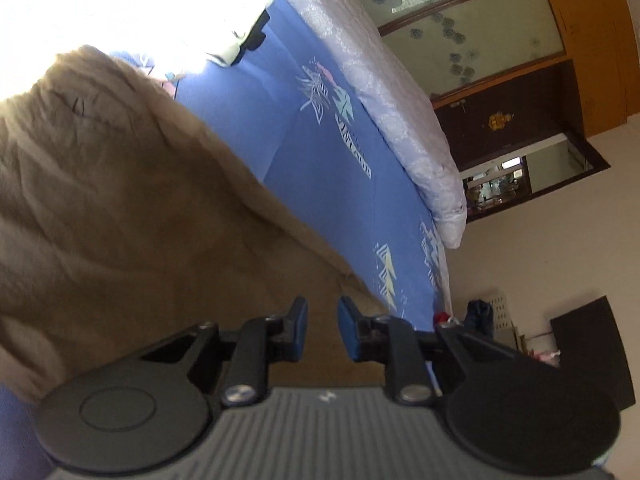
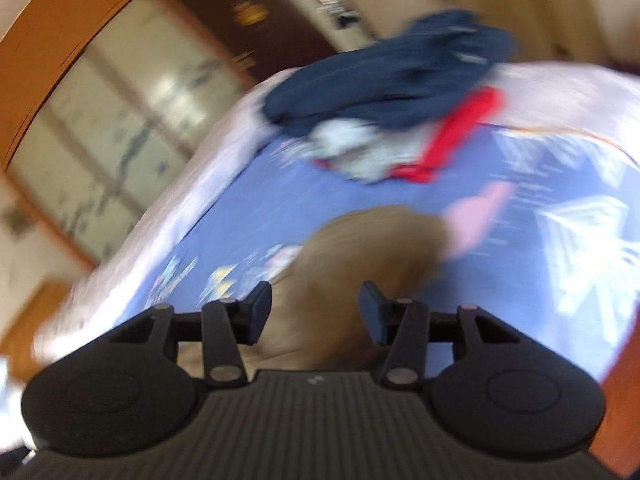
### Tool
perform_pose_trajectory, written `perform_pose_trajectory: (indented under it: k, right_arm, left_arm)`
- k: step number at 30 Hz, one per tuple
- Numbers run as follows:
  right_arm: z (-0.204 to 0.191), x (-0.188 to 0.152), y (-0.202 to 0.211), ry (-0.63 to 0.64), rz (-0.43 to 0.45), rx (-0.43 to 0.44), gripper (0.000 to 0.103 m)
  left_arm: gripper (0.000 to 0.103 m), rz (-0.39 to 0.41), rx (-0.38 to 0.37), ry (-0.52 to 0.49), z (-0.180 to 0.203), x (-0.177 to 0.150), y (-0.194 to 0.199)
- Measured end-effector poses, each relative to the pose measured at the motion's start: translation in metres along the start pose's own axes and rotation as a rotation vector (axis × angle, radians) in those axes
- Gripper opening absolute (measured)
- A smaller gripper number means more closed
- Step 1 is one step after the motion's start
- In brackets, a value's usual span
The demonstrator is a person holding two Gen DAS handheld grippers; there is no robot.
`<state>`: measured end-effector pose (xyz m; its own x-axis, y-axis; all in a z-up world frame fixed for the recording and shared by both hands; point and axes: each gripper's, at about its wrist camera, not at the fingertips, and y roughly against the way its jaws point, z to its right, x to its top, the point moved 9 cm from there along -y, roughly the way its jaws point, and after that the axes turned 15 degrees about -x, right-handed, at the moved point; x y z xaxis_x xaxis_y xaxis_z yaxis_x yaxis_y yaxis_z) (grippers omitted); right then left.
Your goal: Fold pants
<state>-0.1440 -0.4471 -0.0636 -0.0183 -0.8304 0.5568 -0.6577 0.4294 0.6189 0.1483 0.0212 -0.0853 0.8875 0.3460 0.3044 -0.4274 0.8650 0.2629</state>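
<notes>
Tan pants lie on a blue patterned bed sheet and fill the left of the left wrist view. My left gripper hovers over their near edge with a narrow gap between its blue pads; nothing is held. In the blurred right wrist view the tan pants lie just ahead of my right gripper, which is open and empty above the cloth.
A pile of dark blue, white and red clothes lies at the far end of the bed. A pale folded quilt runs along the bed's far side. A wooden wardrobe with frosted glass doors stands beyond the bed.
</notes>
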Motion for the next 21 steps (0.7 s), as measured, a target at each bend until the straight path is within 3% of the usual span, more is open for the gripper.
perform_pose_trajectory:
  k: [2,5,8,9,13,15,16,17,21]
  right_arm:
    - [0.022,0.006,-0.011,-0.108,-0.006,-0.02,0.056]
    - [0.026,0.004,-0.039,-0.144,-0.049,-0.022,0.056]
    - [0.016,0.005,-0.06,-0.091,-0.014,-0.051,0.055]
    - [0.008,0.007,-0.063,-0.051,0.009,-0.063,0.056]
    - [-0.023,-0.002,-0.082,0.09,0.009,-0.087,0.056]
    - [-0.034,-0.008,-0.089,0.144,0.02,-0.095,0.049]
    - [-0.036,-0.012,-0.094,0.141,-0.006,-0.08,0.027]
    - [-0.037,-0.016,-0.098,0.118,-0.045,-0.062,0.018]
    - [-0.054,-0.014,-0.08,0.148,0.026,-0.027,0.016]
  left_arm:
    - [0.018,-0.05,0.026,-0.004,-0.002,-0.018,-0.009]
    - [0.018,-0.111,0.092,0.013,-0.013,-0.036,-0.023]
    - [0.017,-0.152,0.222,0.038,-0.036,-0.049,-0.035]
    - [0.011,-0.152,0.237,0.049,-0.042,-0.05,-0.037]
    - [0.01,-0.127,0.237,0.088,-0.047,-0.05,-0.038]
    - [0.01,-0.134,0.259,0.064,-0.043,-0.05,-0.038]
    - [0.01,-0.138,0.269,0.049,-0.04,-0.051,-0.038]
    - [0.011,-0.143,0.274,0.036,-0.037,-0.051,-0.037]
    - [0.013,-0.152,0.232,-0.002,-0.022,-0.054,-0.033]
